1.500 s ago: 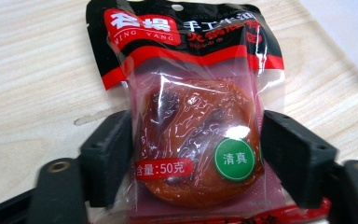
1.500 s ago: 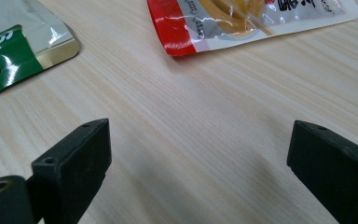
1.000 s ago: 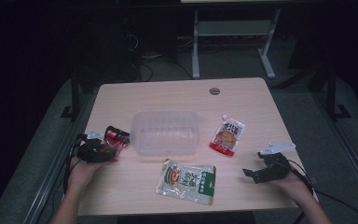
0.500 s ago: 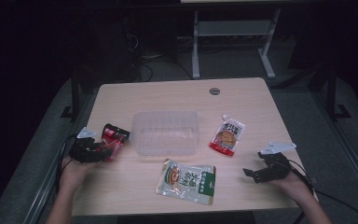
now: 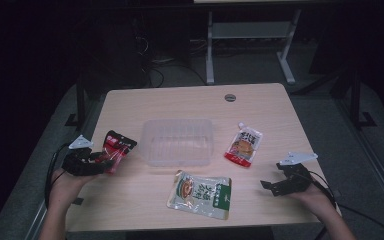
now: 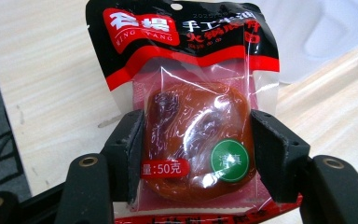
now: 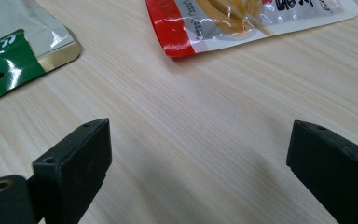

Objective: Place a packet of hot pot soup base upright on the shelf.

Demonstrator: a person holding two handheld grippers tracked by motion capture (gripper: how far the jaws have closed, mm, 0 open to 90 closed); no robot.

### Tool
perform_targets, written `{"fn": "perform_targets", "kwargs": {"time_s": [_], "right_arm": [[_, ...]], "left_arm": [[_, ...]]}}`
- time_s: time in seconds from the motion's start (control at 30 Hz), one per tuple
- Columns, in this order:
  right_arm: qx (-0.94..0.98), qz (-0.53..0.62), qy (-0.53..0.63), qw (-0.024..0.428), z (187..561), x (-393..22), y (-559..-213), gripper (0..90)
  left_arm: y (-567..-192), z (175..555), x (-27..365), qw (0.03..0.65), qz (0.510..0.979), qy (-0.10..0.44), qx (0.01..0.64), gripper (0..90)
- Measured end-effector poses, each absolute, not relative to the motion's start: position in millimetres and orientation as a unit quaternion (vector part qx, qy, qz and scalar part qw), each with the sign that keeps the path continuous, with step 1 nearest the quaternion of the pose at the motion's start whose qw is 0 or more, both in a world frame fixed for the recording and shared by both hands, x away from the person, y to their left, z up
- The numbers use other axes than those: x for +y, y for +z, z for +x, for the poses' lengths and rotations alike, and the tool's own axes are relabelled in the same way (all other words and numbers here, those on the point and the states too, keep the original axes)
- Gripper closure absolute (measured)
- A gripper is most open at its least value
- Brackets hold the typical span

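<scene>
Partly hidden — red sachet [image 6: 193, 126] bottom edge

Red-black sauce packet [image 6: 196, 126] between tongs [image 6: 196, 156]

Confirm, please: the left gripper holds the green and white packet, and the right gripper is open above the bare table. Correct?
Not quite. The left gripper holds the red and black packet, as the left gripper view shows. The right gripper is open above the table.
</scene>
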State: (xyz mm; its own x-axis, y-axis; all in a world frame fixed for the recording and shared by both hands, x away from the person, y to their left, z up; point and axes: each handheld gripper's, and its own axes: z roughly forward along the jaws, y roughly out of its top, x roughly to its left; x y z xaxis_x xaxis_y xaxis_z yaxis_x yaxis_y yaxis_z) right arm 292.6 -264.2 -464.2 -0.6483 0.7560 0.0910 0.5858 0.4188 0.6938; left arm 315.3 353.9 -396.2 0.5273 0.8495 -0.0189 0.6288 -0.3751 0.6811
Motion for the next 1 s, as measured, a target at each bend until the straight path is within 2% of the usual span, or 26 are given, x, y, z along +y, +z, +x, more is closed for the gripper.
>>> {"fn": "perform_targets", "kwargs": {"time_s": [0.6,1.0], "right_arm": [[0.834,0.401,0.359,0.118,293.7,-264.3,-463.7,6.0],[0.835,0.404,0.357,0.112,293.5,-260.7,-457.6,6.2]], "left_arm": [[-349.6,296.1,336.8,0.37,0.822,0.156,0.404,40.0],[-343.0,290.1,285.5,0.394,0.848,0.109,0.338,40.0]]}}
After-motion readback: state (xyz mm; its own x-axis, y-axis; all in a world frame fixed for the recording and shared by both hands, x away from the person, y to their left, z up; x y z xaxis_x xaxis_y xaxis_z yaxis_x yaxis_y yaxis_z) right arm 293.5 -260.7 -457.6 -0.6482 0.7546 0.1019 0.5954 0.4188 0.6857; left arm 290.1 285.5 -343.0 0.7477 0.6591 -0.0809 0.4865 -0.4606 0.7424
